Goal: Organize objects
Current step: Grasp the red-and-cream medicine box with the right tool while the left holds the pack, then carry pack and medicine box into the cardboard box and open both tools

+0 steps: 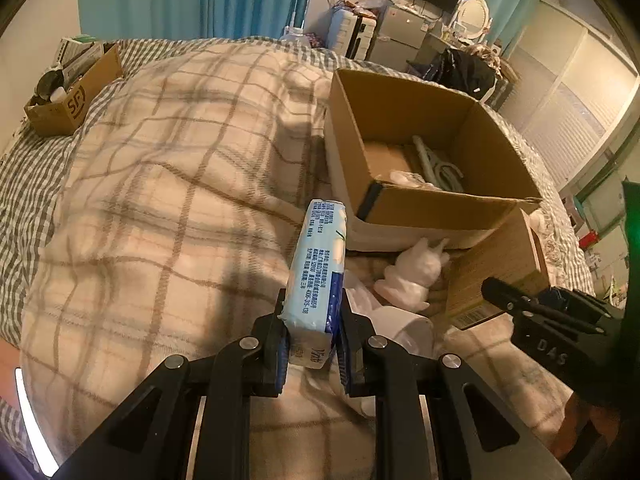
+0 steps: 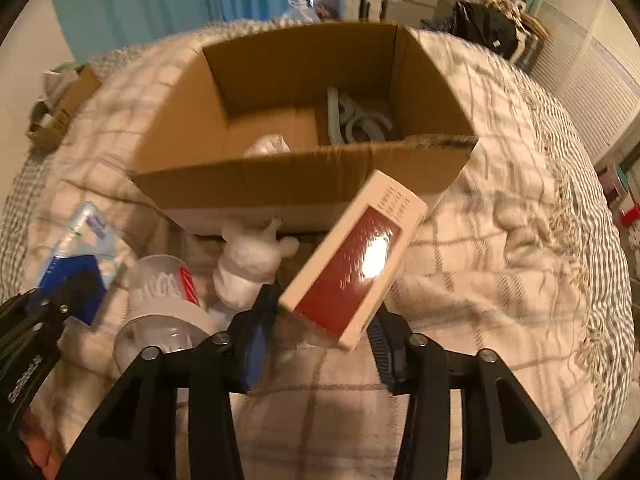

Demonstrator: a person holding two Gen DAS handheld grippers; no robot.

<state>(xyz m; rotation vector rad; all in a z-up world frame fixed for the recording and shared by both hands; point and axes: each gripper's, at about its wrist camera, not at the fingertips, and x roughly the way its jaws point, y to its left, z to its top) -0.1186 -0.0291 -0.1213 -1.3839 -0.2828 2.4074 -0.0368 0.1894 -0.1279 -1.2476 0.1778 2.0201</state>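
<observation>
Tissue pack [image 1: 318, 264], pale blue with a dark blue end, stood up on edge between the jaws of your left gripper [image 1: 312, 344], which were closed on its lower end, just short of the open cardboard box [image 1: 420, 204] on the bed [image 1: 160, 184]. Your right gripper [image 2: 320, 340] carried a cream carton with a glossy dark red face [image 2: 352, 264], tilted, its jaws pressed to the carton's lower sides; motion blur left the exact contact unclear.

By my judgement, you were partway through. The box already held some pale curved plastic pieces [image 2: 352, 118] and a crumpled white item [image 2: 268, 145]. Left on the plaid blanket [image 2: 500, 240] in front of the box were a white rabbit-like figurine [image 2: 246, 268] and a clear plastic cup [image 2: 160, 312] on its side. Both held items were not yet in the box.
</observation>
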